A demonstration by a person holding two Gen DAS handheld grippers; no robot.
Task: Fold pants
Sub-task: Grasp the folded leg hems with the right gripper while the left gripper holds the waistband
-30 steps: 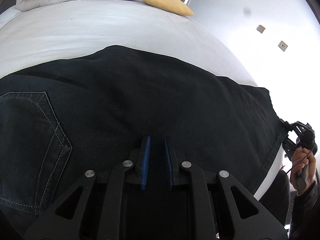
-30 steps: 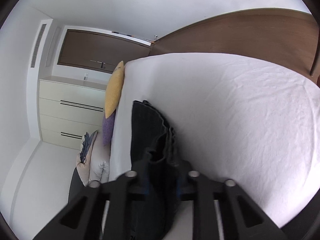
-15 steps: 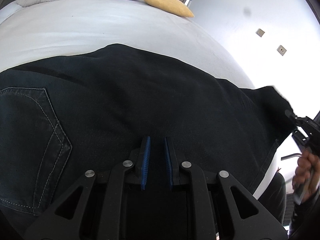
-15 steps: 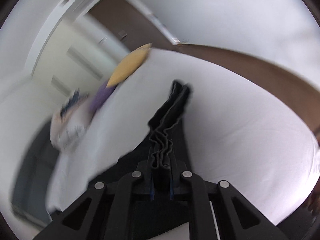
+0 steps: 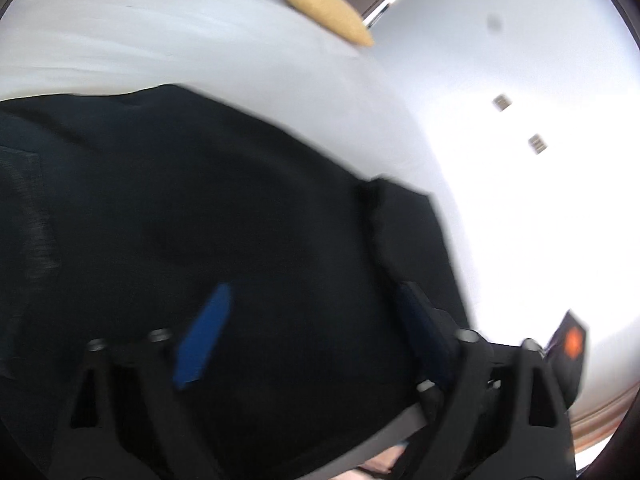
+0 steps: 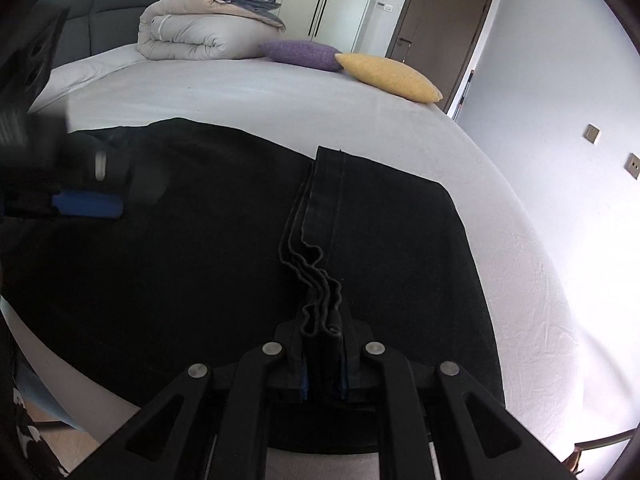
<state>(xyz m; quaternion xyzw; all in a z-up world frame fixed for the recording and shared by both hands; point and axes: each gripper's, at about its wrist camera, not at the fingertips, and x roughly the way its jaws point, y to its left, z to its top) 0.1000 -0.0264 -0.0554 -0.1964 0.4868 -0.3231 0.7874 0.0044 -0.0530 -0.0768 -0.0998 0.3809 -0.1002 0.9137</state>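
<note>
Dark denim pants (image 6: 192, 232) lie across the near part of a white bed (image 6: 248, 92); they also fill the left wrist view (image 5: 180, 200), which is blurred. My right gripper (image 6: 323, 364) is shut on the bunched hem ends of the legs (image 6: 320, 240), folded over onto the pants. My left gripper (image 5: 312, 328) is open, its blue pads (image 5: 204, 336) spread wide just above the fabric. It also shows at the left of the right wrist view (image 6: 86, 204).
A folded duvet (image 6: 200, 28), a purple pillow (image 6: 300, 52) and a yellow pillow (image 6: 388, 76) sit at the far end of the bed. A white wall with sockets (image 6: 592, 132) is to the right. The bed's near edge runs under the grippers.
My right gripper has swung the leg ends from the right bed edge over onto the pants. My left gripper has opened wide and let go of the fabric.
</note>
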